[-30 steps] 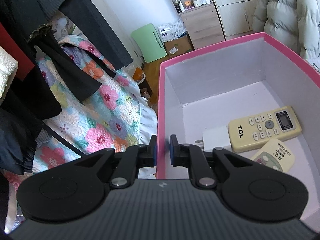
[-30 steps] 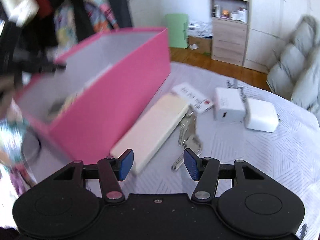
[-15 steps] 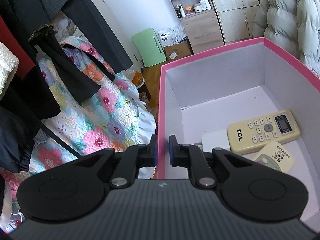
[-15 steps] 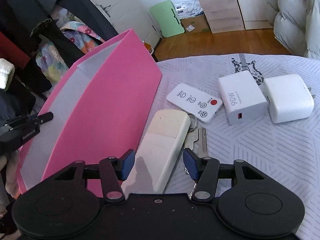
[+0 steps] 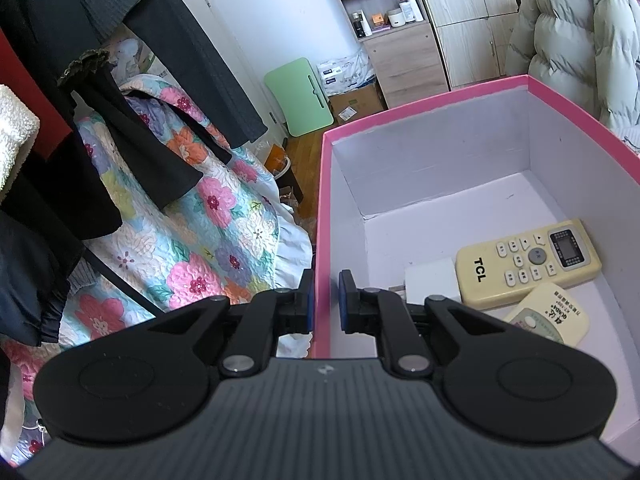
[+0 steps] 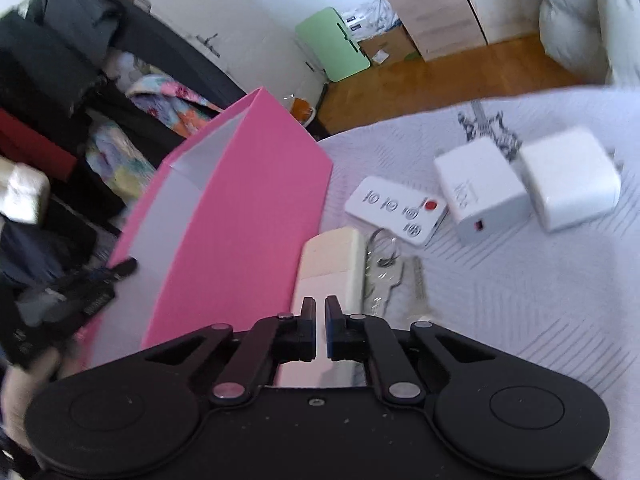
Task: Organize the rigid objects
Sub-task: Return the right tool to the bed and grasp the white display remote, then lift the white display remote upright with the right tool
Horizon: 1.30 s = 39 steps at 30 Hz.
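Observation:
My left gripper (image 5: 326, 300) is shut on the near wall of the pink box (image 5: 424, 98), one pad on each side. Inside the box lie a cream TCL remote (image 5: 528, 264), a smaller cream remote (image 5: 548, 314) and a white charger (image 5: 430, 282). In the right wrist view, my right gripper (image 6: 319, 316) hovers over the near end of a cream remote (image 6: 332, 264) lying face down beside the pink box (image 6: 240, 232). Its jaws are closing and stand almost together, with nothing pinched between them.
On the white patterned tablecloth (image 6: 520, 300) lie a bunch of keys (image 6: 390, 276), a flat white remote with a red button (image 6: 396, 210) and two white chargers (image 6: 478, 190) (image 6: 568, 178). Hanging clothes and a floral quilt (image 5: 192, 248) are left of the box.
My right gripper's jaws have gone from wide apart to nearly together, and it has rolled and moved in over the cream remote. The left gripper has kept its hold on the box wall.

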Each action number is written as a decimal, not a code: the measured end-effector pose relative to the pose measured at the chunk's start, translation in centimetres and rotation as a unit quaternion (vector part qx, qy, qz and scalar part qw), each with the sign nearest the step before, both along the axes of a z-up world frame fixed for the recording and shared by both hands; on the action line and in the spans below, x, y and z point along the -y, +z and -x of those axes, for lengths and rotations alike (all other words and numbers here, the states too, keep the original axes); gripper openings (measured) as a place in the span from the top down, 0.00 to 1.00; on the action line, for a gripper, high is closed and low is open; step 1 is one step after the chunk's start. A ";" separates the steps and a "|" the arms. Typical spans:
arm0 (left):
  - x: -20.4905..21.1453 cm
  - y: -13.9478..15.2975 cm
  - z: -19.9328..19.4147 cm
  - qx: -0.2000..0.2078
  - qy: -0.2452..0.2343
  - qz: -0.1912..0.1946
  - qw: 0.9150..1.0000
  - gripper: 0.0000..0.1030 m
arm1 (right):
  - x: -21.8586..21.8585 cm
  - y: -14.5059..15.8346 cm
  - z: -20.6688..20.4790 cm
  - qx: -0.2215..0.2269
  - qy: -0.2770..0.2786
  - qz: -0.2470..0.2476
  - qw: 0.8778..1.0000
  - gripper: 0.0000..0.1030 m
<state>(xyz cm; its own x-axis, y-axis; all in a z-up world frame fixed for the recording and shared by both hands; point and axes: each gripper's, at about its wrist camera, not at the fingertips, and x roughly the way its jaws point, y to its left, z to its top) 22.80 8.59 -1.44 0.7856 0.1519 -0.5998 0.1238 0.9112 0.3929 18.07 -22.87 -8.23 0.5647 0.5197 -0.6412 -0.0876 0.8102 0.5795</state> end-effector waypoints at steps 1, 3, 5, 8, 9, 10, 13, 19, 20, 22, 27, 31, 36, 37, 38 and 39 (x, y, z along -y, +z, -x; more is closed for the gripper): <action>0.0 0.0 0.0 0.000 0.000 0.000 1.000 0.89 | -0.1 0.0 -0.1 -0.003 0.003 0.007 1.000 0.82; 0.0 0.0 0.0 0.000 0.000 0.000 1.000 0.89 | -0.2 -0.1 -0.1 -0.011 0.002 0.023 1.000 0.63; 0.0 0.0 0.0 0.000 0.000 0.001 1.000 0.89 | -0.4 -0.5 -0.1 -0.019 0.000 0.036 0.999 0.61; 0.0 0.0 0.0 0.000 0.000 0.000 1.000 0.89 | -0.3 -1.6 -0.3 -0.044 0.015 0.009 0.999 0.60; 0.0 0.0 0.0 0.000 0.000 0.000 1.000 0.89 | -0.4 -2.1 -0.4 -0.052 0.016 -0.008 0.998 0.60; 0.0 0.0 0.0 0.000 0.000 0.000 1.000 0.89 | -0.3 -2.3 -0.5 -0.055 0.016 -0.023 0.998 0.59; 0.0 0.0 0.0 0.001 0.000 0.002 1.000 0.90 | 0.0 -2.4 -0.6 -0.064 0.013 -0.035 0.997 0.62; 0.0 0.1 0.0 0.001 0.000 0.001 1.000 0.90 | 1.1 -2.2 0.1 -0.060 -0.002 -0.074 0.995 0.66; -0.1 0.1 0.0 0.001 0.000 0.001 1.000 0.90 | 1.2 -2.0 0.3 -0.057 -0.004 -0.081 0.995 0.69; -0.1 0.0 0.0 0.001 0.000 0.002 1.000 0.90 | 1.3 -1.7 0.4 -0.049 -0.004 -0.095 0.994 0.74; -0.1 0.0 0.0 0.001 0.001 0.003 1.000 0.90 | 0.1 -0.7 0.3 -0.029 0.018 -0.086 0.996 0.82; 0.0 0.0 0.1 0.001 0.000 0.002 1.000 0.90 | -1.4 0.2 0.1 -0.014 0.031 -0.050 0.998 0.81; -0.1 0.1 0.1 0.002 0.000 0.001 1.000 0.90 | -3.3 1.2 -0.2 -0.006 0.043 0.007 0.999 0.72; -0.1 0.1 0.0 0.001 0.000 0.003 1.000 0.90 | -3.3 1.3 -0.3 -0.006 0.042 0.013 0.999 0.72; -0.1 0.2 0.1 0.002 -0.001 0.005 1.000 0.90 | -3.4 1.4 -0.4 -0.006 0.042 0.018 0.999 0.72; -0.1 0.2 0.1 0.002 -0.001 0.004 1.000 0.90 | -3.4 1.5 -0.5 -0.007 0.039 0.025 0.999 0.71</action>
